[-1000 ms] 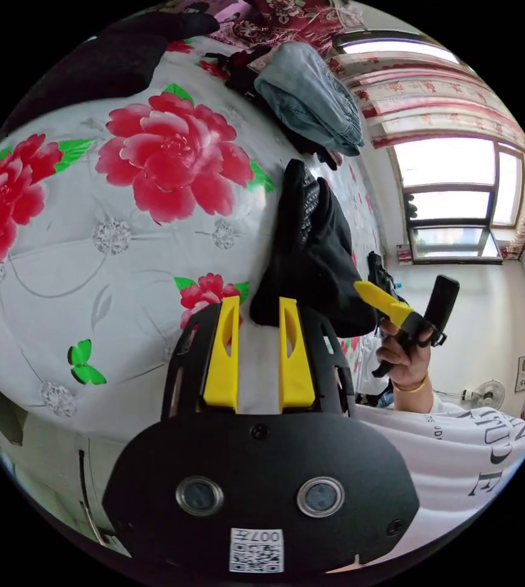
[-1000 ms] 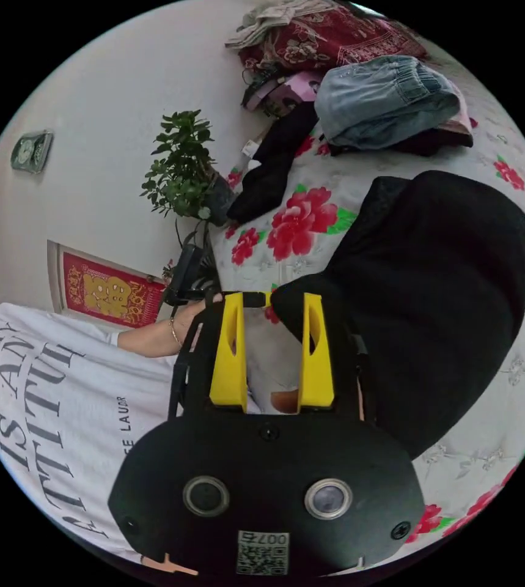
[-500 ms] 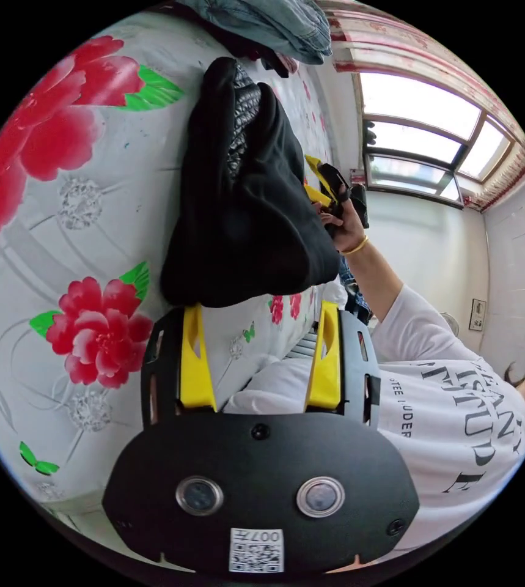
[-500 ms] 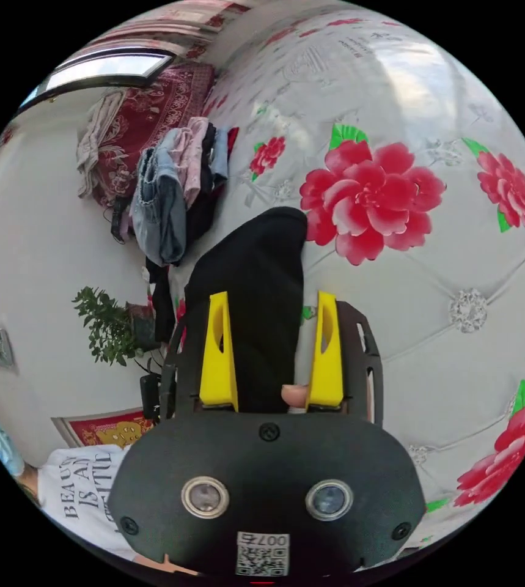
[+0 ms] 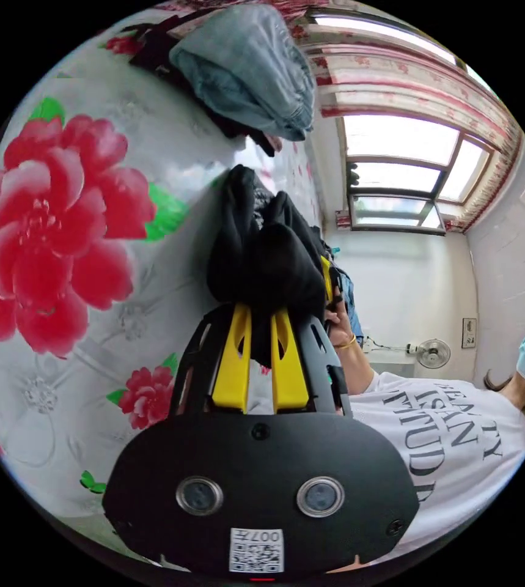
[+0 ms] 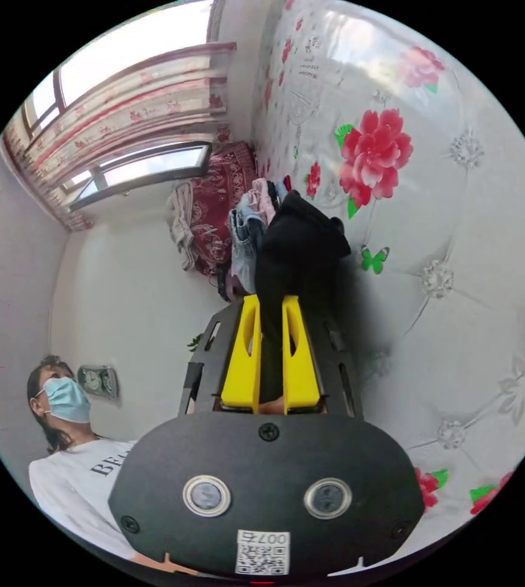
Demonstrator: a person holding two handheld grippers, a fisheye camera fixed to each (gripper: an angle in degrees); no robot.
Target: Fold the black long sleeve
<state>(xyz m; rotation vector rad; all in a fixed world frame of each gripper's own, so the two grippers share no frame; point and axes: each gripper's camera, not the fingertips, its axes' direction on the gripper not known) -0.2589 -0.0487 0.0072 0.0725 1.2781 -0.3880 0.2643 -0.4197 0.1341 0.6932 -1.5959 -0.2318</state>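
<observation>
1. Floral bedding point(image 5: 60, 257), white with big red flowers, green leaves and button tufts, spreads under both views; in the right gripper view the same bedding point(image 6: 458, 257) curves away toward a far wall.
2. Nearest in the left gripper view, the left gripper point(image 5: 260, 318) has its two yellow jaws drawn close together with a fold of the black long sleeve point(image 5: 262, 257) pinched between them, both jaws pressing on the cloth.
3. That garment is bunched into a dark, lumpy bundle that rises from the jaw tips and lies against the bedding.
4. Nearest in the right gripper view, the right gripper point(image 6: 271, 315) likewise has its yellow jaws nearly together, clamped on a strip of the black long sleeve point(image 6: 296, 244), which stands up from the jaws as a narrow dark mass beside the bedding.
5. Just behind the bundle in the left gripper view, a hand point(image 5: 338, 324) with a thin bracelet sits close against the cloth, with a bit of yellow jaw beside it.
6. Farther along, a person in a white printed shirt point(image 5: 451, 440) and a face mask stands at the bed's edge.
7. Beyond the bundle, a pile of clothes topped with blue denim point(image 5: 244, 67) rests on the bed.
8. Farthest off, a window point(image 5: 403, 183) with patterned curtains glows bright, and a small fan point(image 5: 432, 353) stands by the wall.
</observation>
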